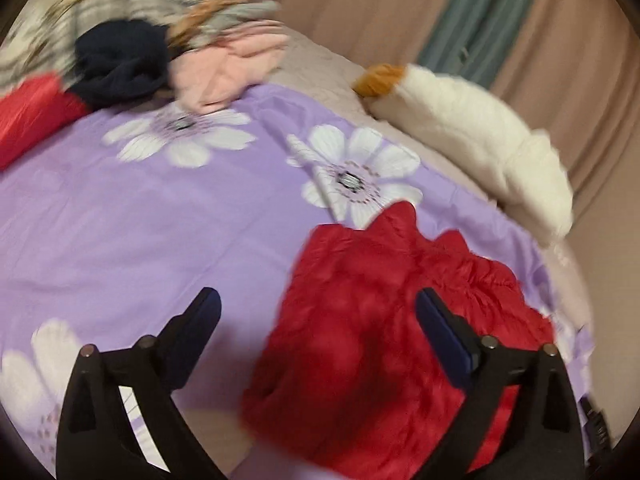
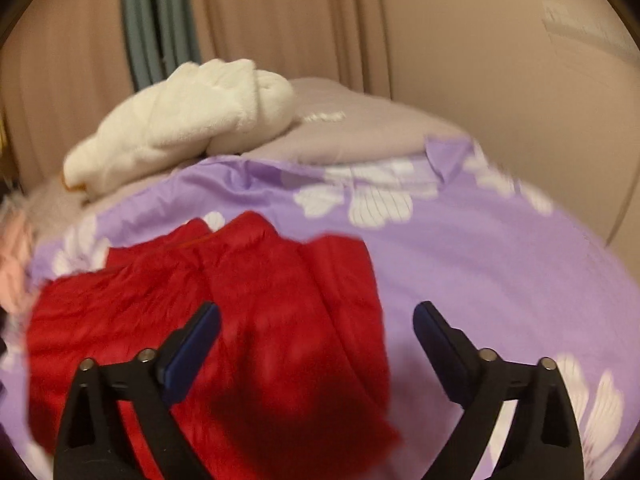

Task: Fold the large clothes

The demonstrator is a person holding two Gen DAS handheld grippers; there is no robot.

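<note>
Two views look down along a pair of hand-held claws at a bed covered by a purple bedsheet (image 1: 140, 216) printed with large white flowers. The left claw (image 1: 318, 308) has its two dark fingers spread wide apart with nothing between the pads. A red quilted garment (image 1: 384, 320) lies flat on the sheet below and ahead of it, filling the gap between the fingers and reaching under and past the right-hand finger; the left-hand finger stands over bare sheet. The right claw (image 2: 316, 320) is likewise wide apart and holds nothing. From its view the same red garment lies ahead and to the left, passing under the left-hand finger, while the right-hand finger stands over purple sheet. Whether either claw touches the garment cannot be told. Further ahead of the left claw, toward the upper left, sits a heap of clothes (image 1: 160, 44) in navy, pink, grey stripes and red, too blurred to separate. A white fluffy bundle (image 1: 472, 132) with an orange-brown patch at one end lies further off, to the right of the left claw and ahead-left of the right claw. Pinkish curtains (image 2: 280, 20) hang behind the bed. Both views are smeared by motion blur, and the garment's near edge is cut off by the frame bottom.
</note>
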